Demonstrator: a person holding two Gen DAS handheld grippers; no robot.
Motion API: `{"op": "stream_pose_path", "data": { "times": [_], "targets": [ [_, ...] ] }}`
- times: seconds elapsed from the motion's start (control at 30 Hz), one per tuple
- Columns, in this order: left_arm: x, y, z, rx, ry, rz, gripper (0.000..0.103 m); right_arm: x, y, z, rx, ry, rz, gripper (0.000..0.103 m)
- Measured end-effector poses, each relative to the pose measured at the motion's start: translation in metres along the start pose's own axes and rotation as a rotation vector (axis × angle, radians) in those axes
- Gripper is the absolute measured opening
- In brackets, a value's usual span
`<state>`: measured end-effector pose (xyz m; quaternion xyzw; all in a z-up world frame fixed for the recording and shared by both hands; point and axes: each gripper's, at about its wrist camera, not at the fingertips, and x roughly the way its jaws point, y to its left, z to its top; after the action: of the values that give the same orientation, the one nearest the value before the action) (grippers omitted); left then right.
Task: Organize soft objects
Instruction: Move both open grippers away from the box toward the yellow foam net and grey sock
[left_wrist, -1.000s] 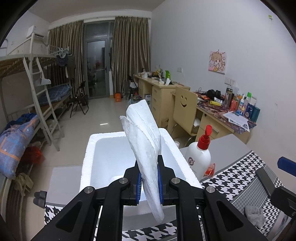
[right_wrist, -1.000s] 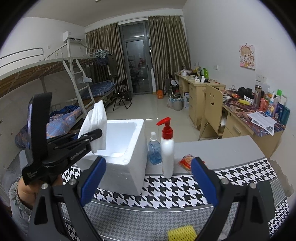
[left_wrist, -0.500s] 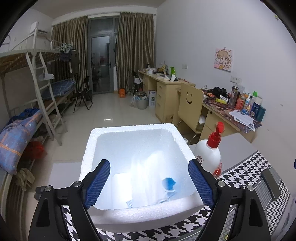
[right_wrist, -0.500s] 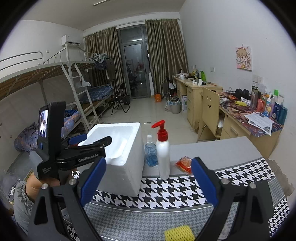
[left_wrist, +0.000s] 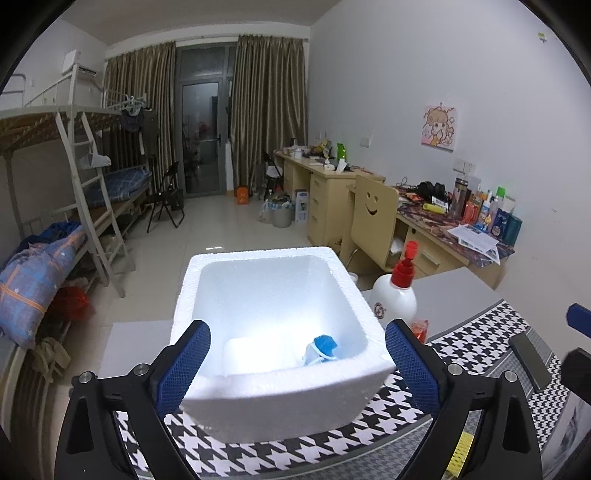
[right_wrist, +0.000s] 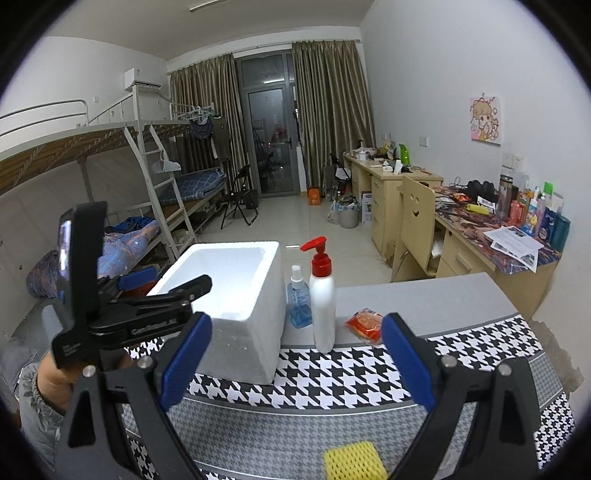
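Left gripper (left_wrist: 297, 363) over foam box (left_wrist: 280, 402), jaws wide, empty; white pad (left_wrist: 255, 356) and blue-white item (left_wrist: 320, 349) lie inside. Right gripper (right_wrist: 295, 358) jaws wide, empty; yellow sponge (right_wrist: 354, 459) remains on bench (right_wrist: 332, 424)

left gripper (left_wrist: 297, 363): clamped → jaws wide | white foam sheet (left_wrist: 258, 356): out of its grip → now lying low-center inside foam box (left_wrist: 364, 314)
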<state>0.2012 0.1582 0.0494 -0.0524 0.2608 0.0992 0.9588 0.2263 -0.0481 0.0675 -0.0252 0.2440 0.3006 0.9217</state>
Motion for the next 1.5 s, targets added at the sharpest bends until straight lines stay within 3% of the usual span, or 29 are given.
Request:
{"op": "stream_pose_path", "data": {
  "times": [0.13, 0.67, 1.5],
  "targets": [
    [-0.015, -0.006, -0.004, 0.007, -0.024, 0.019, 0.102, -0.005, -0.001, -0.002, -0.001, -0.006, -0.002, 0.095],
    [-0.08, -0.024, -0.025, 0.0, -0.114, 0.008, 0.102, -0.039, -0.005, -0.014, -0.023, -0.05, 0.0, 0.095],
    [-0.128, -0.065, -0.058, 0.022, -0.198, -0.015, 0.102, -0.079, -0.02, -0.039, -0.061, -0.115, -0.055, 0.095]
  ]
}}
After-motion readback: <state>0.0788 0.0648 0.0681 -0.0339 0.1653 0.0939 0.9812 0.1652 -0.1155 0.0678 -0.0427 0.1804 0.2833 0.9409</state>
